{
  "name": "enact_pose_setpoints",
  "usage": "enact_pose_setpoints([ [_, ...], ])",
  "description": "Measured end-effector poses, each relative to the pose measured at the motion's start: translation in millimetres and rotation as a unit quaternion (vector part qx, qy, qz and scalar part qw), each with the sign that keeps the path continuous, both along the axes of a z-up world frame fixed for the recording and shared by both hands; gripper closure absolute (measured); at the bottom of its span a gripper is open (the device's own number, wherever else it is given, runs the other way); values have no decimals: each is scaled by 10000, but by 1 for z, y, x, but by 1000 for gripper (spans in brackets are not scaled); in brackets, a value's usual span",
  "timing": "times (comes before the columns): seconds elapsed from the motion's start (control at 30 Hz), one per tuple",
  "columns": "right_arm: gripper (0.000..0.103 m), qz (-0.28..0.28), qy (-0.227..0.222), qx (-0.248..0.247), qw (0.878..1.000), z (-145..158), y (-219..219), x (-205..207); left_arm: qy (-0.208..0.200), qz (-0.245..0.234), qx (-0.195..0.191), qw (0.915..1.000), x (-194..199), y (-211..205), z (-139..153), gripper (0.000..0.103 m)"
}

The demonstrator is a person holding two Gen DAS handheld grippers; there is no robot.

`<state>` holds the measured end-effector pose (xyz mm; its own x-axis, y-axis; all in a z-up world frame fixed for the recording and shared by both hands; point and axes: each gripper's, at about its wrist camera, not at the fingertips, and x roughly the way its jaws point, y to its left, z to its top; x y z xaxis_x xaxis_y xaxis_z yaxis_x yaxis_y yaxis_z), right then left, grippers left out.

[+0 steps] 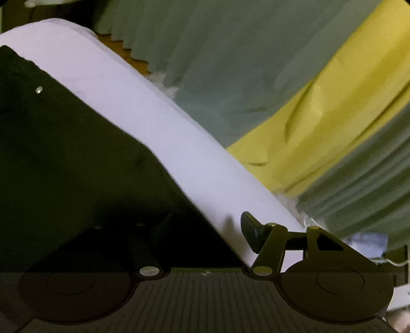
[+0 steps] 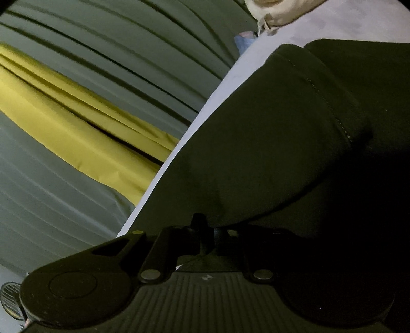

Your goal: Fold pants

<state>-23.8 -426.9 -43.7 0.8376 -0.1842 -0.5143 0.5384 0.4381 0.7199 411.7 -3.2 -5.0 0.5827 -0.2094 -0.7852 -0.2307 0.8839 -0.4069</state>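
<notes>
The dark pants (image 1: 71, 158) lie on a white table (image 1: 143, 112) and fill the left of the left wrist view. My left gripper (image 1: 205, 238) has its right finger (image 1: 252, 230) showing over the table; the left finger is hidden under the dark cloth. In the right wrist view the pants (image 2: 269, 133) show a stitched hem and drape over the fingers. My right gripper (image 2: 207, 230) is shut on the pants' edge.
Green curtains (image 1: 230, 64) with a yellow panel (image 1: 320, 123) hang behind the table; they also show in the right wrist view (image 2: 77, 115). A beige object (image 2: 276, 12) sits on the white table (image 2: 320, 23) at the far end.
</notes>
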Motion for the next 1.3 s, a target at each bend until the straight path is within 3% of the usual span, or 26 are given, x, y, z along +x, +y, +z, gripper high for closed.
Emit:
enact_pose_setpoints([
  [0.03, 98, 3, -14, -31, 10000, -1, 0, 2, 4, 15, 37, 10000, 4, -1, -2, 39],
  [0.1, 99, 27, -38, -95, 9999, -3, -1, 2, -44, 11, 159, 9999, 9, -1, -1, 48],
  [0.17, 99, 52, -44, -165, 9998, -5, -1, 6, -21, 54, 460, 9989, 4, -5, 1, 92],
  [0.27, 99, 61, -51, -183, 9998, -7, -1, 12, -198, 131, 58, 9997, -15, 10, 0, 98],
  [0.33, 100, 77, -73, -139, 9998, -8, -3, 11, -460, 197, -172, 9986, -39, 22, 4, 99],
  [0.53, 101, 5, -422, 475, 9980, -13, -17, -10, -1070, 389, -385, 9928, -133, 52, 27, 99],
  [0.63, 100, -55, -435, 549, 9975, -10, -18, -16, -1337, 485, -370, 9891, -190, 68, 37, 99],
  [0.77, 99, -196, -461, 839, 9952, -3, -18, -31, -1489, 532, -429, 9865, -259, 84, 37, 99],
  [0.87, 99, -322, -556, 713, 9954, 11, -15, -48, -1565, 535, -349, 9856, -305, 90, 39, 99],
  [1.0, 100, -416, -729, 297, 9960, 45, -10, -81, -1379, 593, -344, 9881, -351, 94, 40, 99],
  [1.13, 99, -307, -207, -291, 9989, 64, -6, -105, -752, 676, -632, 9929, -386, 117, 20, 98],
  [1.2, 99, -280, 145, -164, 9994, 64, -11, -109, -479, 803, -772, 9926, -400, 126, 14, 97],
  [1.3, 94, -289, 472, 2, 9985, 59, -19, -115, -459, 1055, -624, 9914, -404, 135, 16, 72],
])
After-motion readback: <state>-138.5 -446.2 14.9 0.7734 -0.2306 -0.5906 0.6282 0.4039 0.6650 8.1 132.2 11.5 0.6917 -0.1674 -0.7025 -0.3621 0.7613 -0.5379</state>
